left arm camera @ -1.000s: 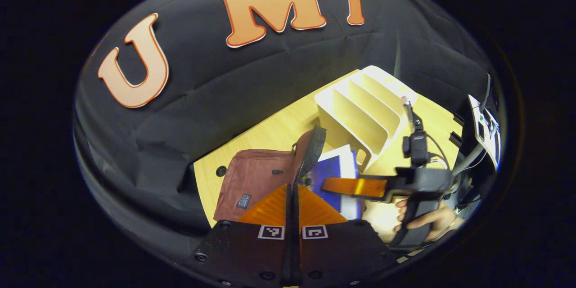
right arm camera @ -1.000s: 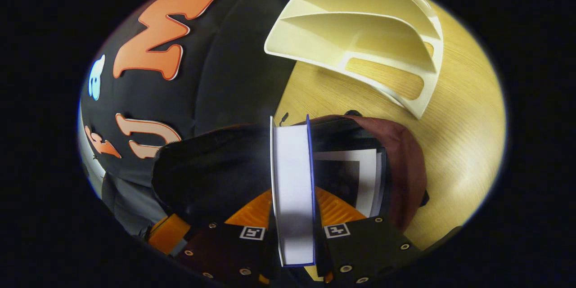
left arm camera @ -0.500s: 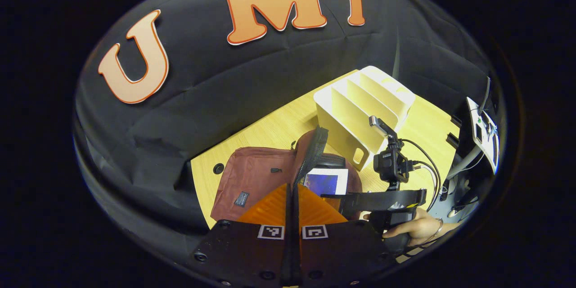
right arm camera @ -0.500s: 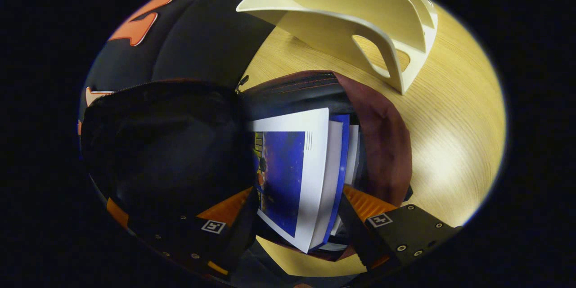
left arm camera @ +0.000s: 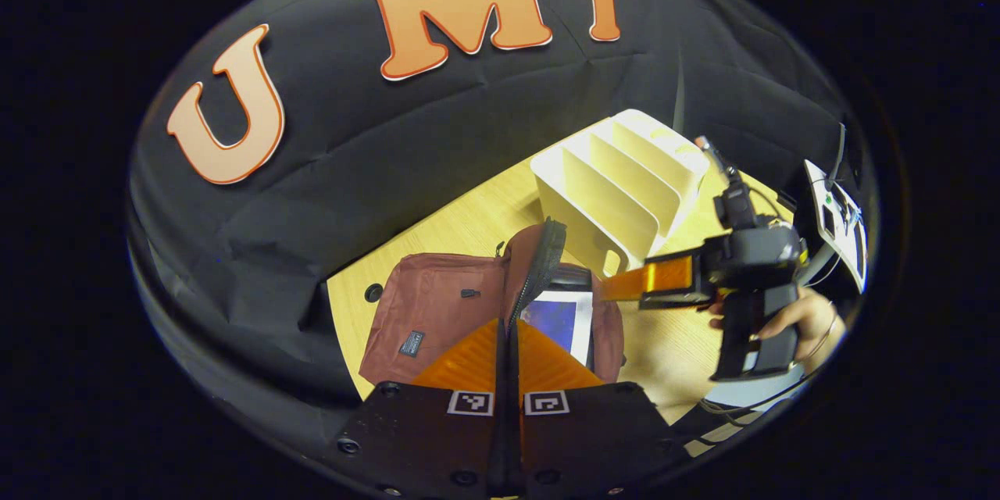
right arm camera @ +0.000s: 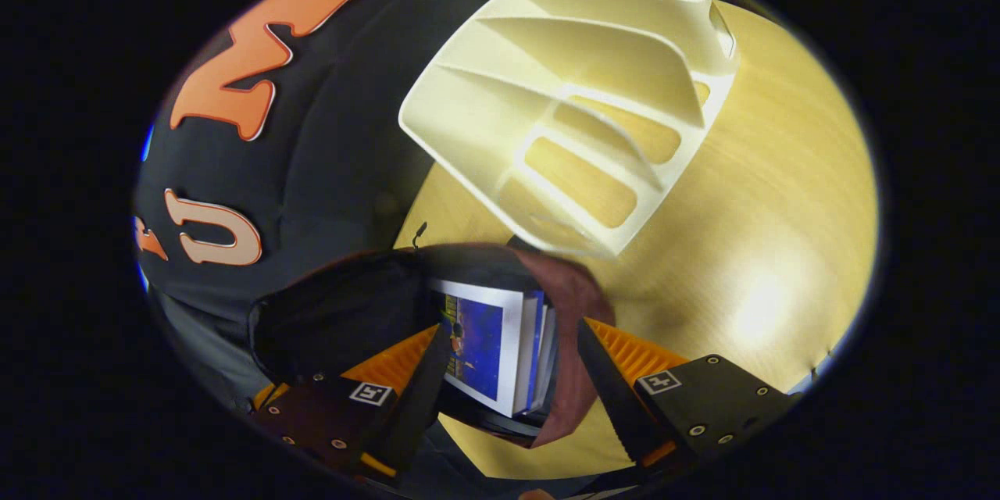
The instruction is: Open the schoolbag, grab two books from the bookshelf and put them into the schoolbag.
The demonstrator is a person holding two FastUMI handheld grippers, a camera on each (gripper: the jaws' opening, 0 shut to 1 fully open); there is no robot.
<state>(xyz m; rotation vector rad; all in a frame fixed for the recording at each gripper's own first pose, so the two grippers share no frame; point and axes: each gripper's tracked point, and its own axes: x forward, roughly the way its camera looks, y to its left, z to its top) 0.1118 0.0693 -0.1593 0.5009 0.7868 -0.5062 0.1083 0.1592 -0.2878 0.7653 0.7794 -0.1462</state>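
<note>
The maroon schoolbag (left arm camera: 437, 312) lies on the wooden table (left arm camera: 469, 226). My left gripper (left arm camera: 508, 326) is shut on the edge of its flap (left arm camera: 541, 258) and holds it raised. Inside the mouth lie a blue-covered book (right arm camera: 488, 344) and a second book under it; the top book (left arm camera: 556, 319) also appears in the left gripper view. My right gripper (right arm camera: 512, 328) hovers above the bag's mouth, open, with nothing between its fingers. In the left gripper view the right gripper (left arm camera: 617, 287) is to the right of the bag, held by a hand (left arm camera: 801, 316).
The cream bookshelf (right arm camera: 578, 109) with bare slots stands just beyond the bag, close to the right gripper. Its dividers (left arm camera: 617, 187) also appear in the left gripper view. Black cloth wall runs behind the table. Equipment and cables (left arm camera: 840, 219) sit at the far right.
The right gripper opened and let go of the blue book, which now lies in the bag. The gripper then drew back up and away from the bag's mouth. The left gripper still holds the flap.
</note>
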